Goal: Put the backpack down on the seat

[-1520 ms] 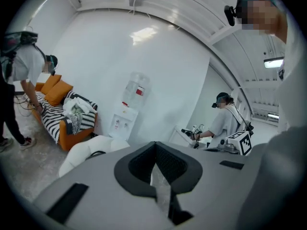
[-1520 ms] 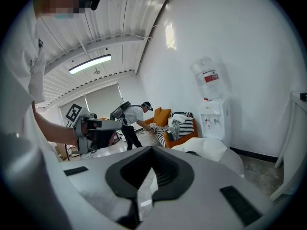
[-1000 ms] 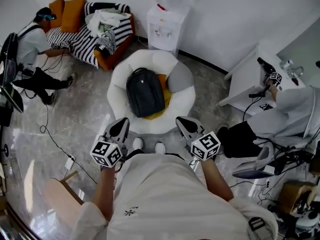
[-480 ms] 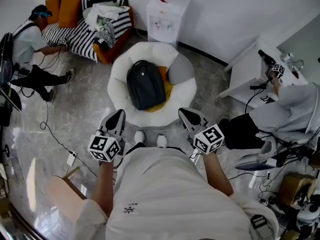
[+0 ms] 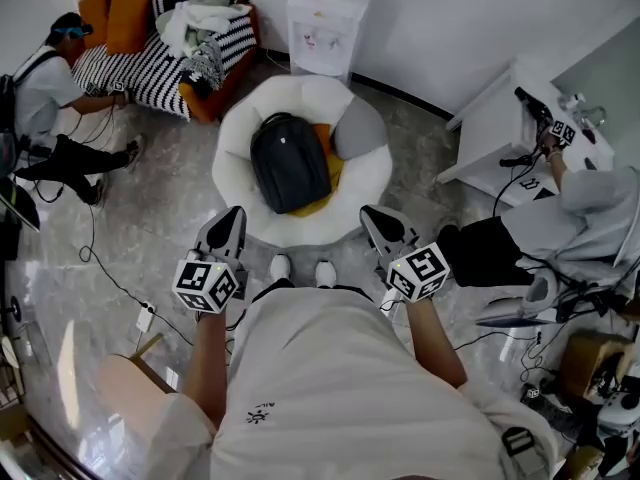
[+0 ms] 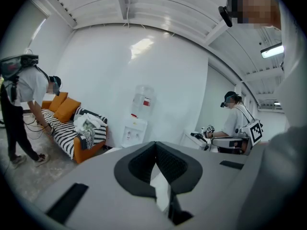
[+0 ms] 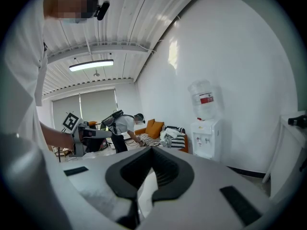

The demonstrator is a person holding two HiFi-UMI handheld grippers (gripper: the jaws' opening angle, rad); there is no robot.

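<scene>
Black backpack (image 5: 290, 161) on white seat (image 5: 232, 136) | left hand-held gripper (image 5: 235, 215) closed | right hand-held gripper (image 5: 372, 215) closed | red label (image 7: 206, 99) illegible

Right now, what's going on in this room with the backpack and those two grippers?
A person stands facing a round white seat, a gripper in each hand. The black backpack lies on the seat, partly on a yellow cushion. The left gripper and right gripper are both shut, empty, held short of the seat, touching nothing.

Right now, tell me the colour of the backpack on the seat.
Black backpack on the white seat; clearest in head view.
</scene>
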